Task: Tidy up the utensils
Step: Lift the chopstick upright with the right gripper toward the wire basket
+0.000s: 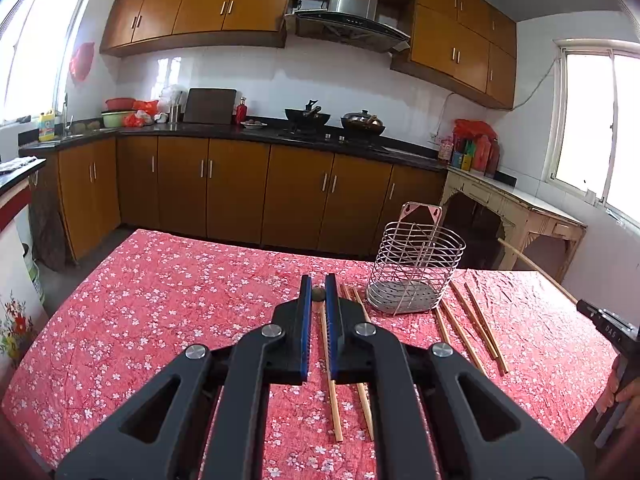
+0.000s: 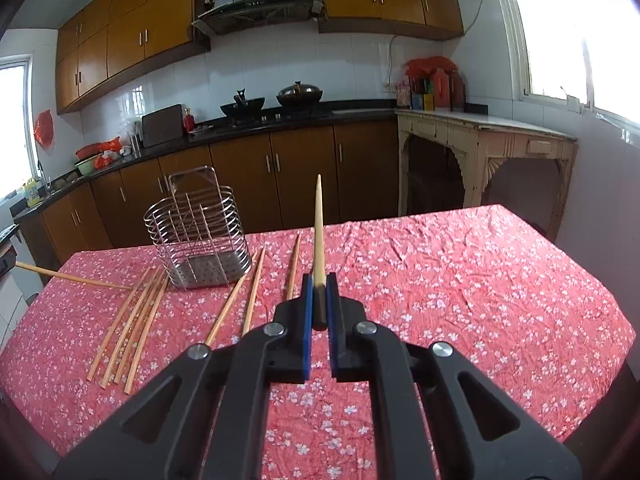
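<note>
My left tongs [image 1: 319,285] and right tongs [image 2: 319,282] each pinch one chopstick [image 2: 319,220]. One basket [image 2: 200,220] and roughly seven loose chopsticks [image 2: 136,320] sit near the table's [image 2: 440,280] far edge.

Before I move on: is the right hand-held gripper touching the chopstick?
Touching. The right wrist view shows the right hand-held gripper shut on the chopstick.

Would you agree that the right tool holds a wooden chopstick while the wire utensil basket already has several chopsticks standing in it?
Not quite. In the right wrist view the silver wire utensil basket stands empty; the loose wooden chopsticks lie on the red floral tablecloth. The right tool does hold a pale wooden chopstick.
</note>
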`<state>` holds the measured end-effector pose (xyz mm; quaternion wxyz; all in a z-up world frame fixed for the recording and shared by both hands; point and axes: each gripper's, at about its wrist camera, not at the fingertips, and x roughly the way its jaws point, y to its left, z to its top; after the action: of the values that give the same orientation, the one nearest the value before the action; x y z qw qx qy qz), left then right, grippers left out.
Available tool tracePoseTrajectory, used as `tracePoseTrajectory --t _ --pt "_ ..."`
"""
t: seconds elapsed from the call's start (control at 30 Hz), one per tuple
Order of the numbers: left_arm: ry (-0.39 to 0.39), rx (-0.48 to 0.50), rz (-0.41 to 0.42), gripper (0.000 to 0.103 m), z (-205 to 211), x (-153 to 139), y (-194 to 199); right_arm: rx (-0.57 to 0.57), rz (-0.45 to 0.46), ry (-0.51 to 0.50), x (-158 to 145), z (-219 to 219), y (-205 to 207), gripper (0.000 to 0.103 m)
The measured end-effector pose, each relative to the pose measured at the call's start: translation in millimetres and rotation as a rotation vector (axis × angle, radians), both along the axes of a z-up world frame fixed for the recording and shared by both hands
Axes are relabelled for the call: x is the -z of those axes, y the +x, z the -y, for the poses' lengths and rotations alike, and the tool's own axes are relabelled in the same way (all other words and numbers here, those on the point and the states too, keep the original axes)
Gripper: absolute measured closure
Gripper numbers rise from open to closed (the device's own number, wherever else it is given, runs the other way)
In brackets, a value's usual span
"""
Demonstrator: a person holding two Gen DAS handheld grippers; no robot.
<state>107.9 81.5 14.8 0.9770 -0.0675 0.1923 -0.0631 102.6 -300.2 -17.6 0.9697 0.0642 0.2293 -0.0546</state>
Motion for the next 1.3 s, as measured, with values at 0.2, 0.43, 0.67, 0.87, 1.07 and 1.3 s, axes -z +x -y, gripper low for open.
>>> tracePoseTrajectory --t 0.2,0.43,0.67,0.87,1.07,1.3 --pt "-0.025 -0.031 0.029 0.097 -7 -10 4 -0.007 0.03 0.036 -6 4 1 0.095" --pt "-0.029 -0.049 0.062 0.097 -10 -19 3 -0.016 0.03 0.028 -15 4 2 0.095" --pt "-0.028 -0.048 0.067 0.097 -10 -20 4 0.01 -0.081 0.04 13 17 17 0.095" --pt "-0.024 -0.053 0.078 0.097 -8 -24 7 0.012 0.04 0.047 -9 18 13 0.096" --pt "-0.007 -0.053 0.099 0.097 -3 -30 9 0.017 0.131 0.053 -32 21 16 0.096" --pt "0.005 -0.064 0.112 0.097 -4 -36 13 0.014 0.19 0.025 -57 20 19 0.096"
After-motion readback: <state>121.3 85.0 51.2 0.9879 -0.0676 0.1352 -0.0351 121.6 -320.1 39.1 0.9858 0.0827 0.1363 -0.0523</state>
